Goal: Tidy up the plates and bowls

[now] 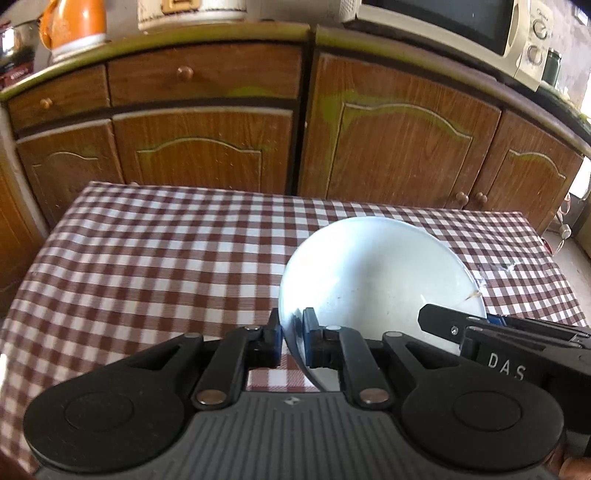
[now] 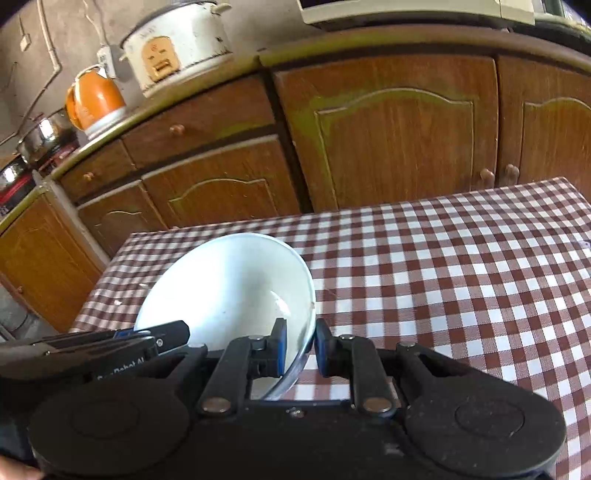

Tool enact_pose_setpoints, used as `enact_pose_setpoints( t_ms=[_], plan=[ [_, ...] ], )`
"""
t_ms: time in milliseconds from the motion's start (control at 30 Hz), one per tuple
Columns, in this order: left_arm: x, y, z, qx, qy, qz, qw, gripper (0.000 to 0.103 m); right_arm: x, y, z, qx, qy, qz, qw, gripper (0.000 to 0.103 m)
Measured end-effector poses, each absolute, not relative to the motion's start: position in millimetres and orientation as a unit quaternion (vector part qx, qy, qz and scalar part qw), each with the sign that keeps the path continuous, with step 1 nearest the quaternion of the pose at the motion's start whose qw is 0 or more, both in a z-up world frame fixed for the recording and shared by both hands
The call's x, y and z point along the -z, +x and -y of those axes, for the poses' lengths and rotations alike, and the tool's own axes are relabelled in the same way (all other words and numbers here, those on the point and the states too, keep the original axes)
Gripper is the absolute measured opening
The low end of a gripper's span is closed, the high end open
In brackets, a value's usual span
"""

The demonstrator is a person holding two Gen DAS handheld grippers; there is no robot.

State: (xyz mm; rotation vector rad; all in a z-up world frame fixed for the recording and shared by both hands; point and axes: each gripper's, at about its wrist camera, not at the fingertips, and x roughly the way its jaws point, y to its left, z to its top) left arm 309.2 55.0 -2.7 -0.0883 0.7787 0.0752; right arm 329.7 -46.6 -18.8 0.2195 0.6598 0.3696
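Note:
A white bowl hangs tilted above the red-and-white checked tablecloth, held from both sides. My left gripper is shut on the bowl's left rim, one pad inside and one outside the wall. My right gripper is shut on the opposite rim of the same bowl. The right gripper also shows in the left wrist view at the bowl's lower right, and the left gripper shows at the bowl's lower left in the right wrist view. The bowl's inside looks empty, with small dark specks.
Brown wooden cabinets with knobs stand just beyond the table's far edge. On the counter above sit an orange kettle, a white rice cooker and a microwave. Checked cloth spreads to the right of the bowl.

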Motion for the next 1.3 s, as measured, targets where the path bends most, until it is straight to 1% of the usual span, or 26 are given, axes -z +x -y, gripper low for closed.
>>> enact_pose_setpoints(
  t_ms=[500,967,1300],
  plan=[
    [-56.7,241.1,-47.5,-0.068,-0.039,-0.345,0.935,0.012,-38.1,247.4,40.8,-0.206,0.103,-0.288,0.930,0.022],
    [-78.3,194.5,-40.1,-0.085,-0.031,-0.327,0.941,0.013,-62.0,184.4,37.1,-0.220,0.103,-0.271,0.932,0.022],
    [-80.0,169.6,-37.1,-0.086,-0.031,-0.323,0.942,0.014,-66.4,154.8,39.4,-0.223,0.099,-0.268,0.932,0.022]
  ],
)
